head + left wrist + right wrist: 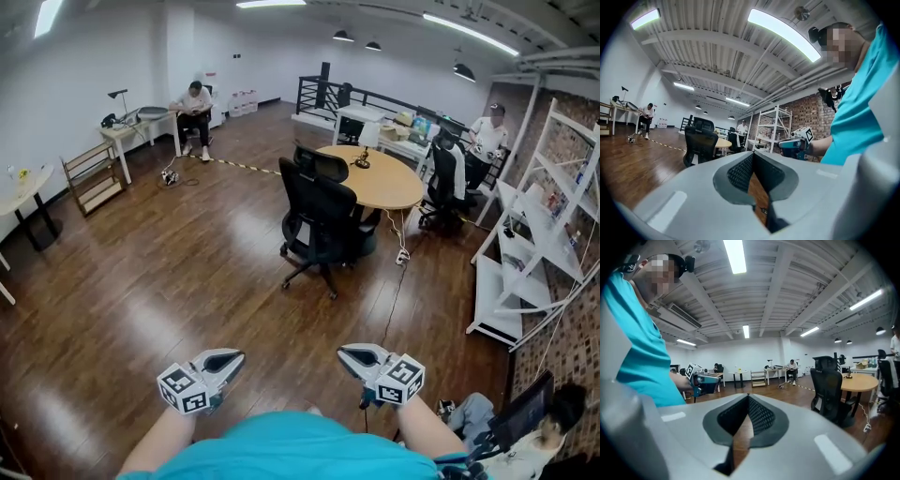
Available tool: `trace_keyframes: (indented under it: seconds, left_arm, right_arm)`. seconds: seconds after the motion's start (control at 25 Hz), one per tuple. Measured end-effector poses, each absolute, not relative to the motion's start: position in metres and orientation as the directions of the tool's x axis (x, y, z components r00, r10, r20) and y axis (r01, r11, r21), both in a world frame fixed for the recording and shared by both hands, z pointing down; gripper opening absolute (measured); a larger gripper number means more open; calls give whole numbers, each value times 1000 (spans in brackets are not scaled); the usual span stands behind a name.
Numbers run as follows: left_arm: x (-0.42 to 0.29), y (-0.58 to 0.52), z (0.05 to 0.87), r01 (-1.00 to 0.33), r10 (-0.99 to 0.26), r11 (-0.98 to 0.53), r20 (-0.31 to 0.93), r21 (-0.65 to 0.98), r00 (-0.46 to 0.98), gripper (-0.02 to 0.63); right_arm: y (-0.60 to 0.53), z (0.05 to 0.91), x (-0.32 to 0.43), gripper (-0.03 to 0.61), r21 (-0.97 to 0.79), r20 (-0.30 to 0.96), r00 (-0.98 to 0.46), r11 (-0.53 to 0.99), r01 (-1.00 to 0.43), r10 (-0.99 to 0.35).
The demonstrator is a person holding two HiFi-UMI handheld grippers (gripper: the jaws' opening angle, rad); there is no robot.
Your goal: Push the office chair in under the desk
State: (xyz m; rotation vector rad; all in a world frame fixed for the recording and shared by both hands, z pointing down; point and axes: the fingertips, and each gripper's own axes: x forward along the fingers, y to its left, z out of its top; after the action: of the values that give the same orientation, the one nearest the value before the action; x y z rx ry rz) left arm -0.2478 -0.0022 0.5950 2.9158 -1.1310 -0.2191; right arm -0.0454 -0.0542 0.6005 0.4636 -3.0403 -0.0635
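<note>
I have bare wooden floor (187, 272) open ahead, and a white shelf (534, 234) closes off the right side. The office chair (319, 220) stands well ahead of the left hand-held gripper (228, 362) and the right hand-held gripper (353, 356). Both have their jaws pressed together on nothing. The chair is upright at the near edge of the round counter (384, 183), with its backrest toward me and its seat facing the counter.
</note>
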Motion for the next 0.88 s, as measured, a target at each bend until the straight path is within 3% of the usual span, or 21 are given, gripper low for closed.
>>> trace_keyframes:
  seconds: [0.36,0.88]
  left_arm:
    - [-220,89,593,-683,-682,-729,-133,45,719,26]
    - [-23,214,583,-704,-708,-706,-127,78,695,26]
  right_arm:
    - [37,589,-21,1,74,51,-962,962,-263,-267]
    - [171,581,157,0,66,79,-975,977,-204,-209]
